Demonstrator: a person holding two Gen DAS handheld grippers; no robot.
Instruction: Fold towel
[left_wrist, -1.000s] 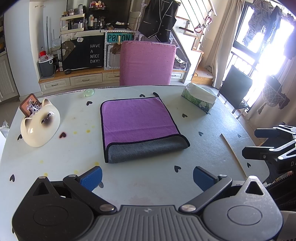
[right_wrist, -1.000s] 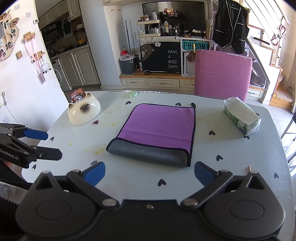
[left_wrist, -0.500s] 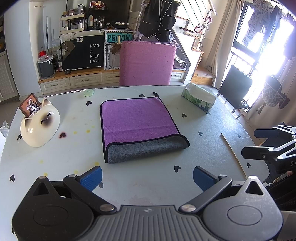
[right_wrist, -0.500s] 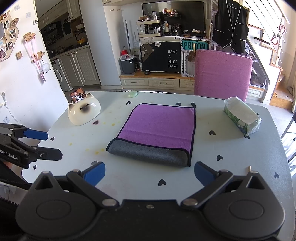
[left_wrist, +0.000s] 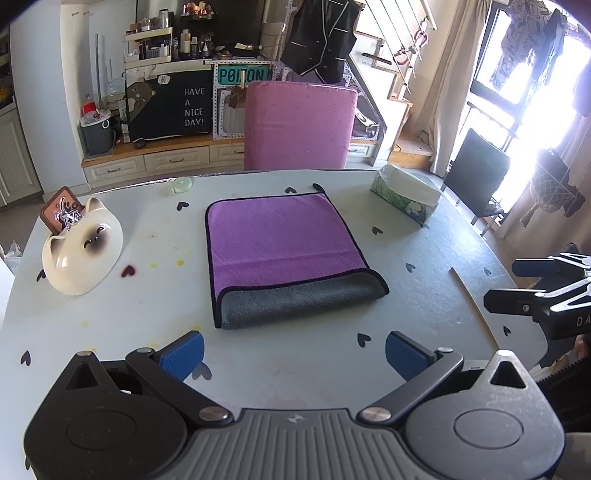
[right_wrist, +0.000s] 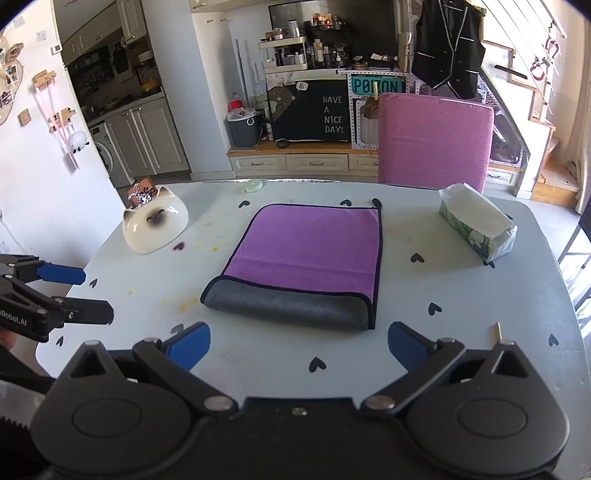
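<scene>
A purple towel (left_wrist: 280, 240) with a grey underside lies folded on the white table (left_wrist: 129, 314), its grey fold at the near edge. It also shows in the right wrist view (right_wrist: 310, 251). My left gripper (left_wrist: 293, 354) is open and empty, held back from the towel's near edge. My right gripper (right_wrist: 299, 345) is open and empty, also short of the near edge. The right gripper shows at the right edge of the left wrist view (left_wrist: 532, 284); the left gripper shows at the left edge of the right wrist view (right_wrist: 74, 291).
A white cat-shaped holder (left_wrist: 81, 251) sits at the table's left. A tissue box (left_wrist: 406, 195) sits at the far right. A thin wooden stick (left_wrist: 476, 310) lies near the right edge. A pink chair (left_wrist: 299, 125) stands behind the table.
</scene>
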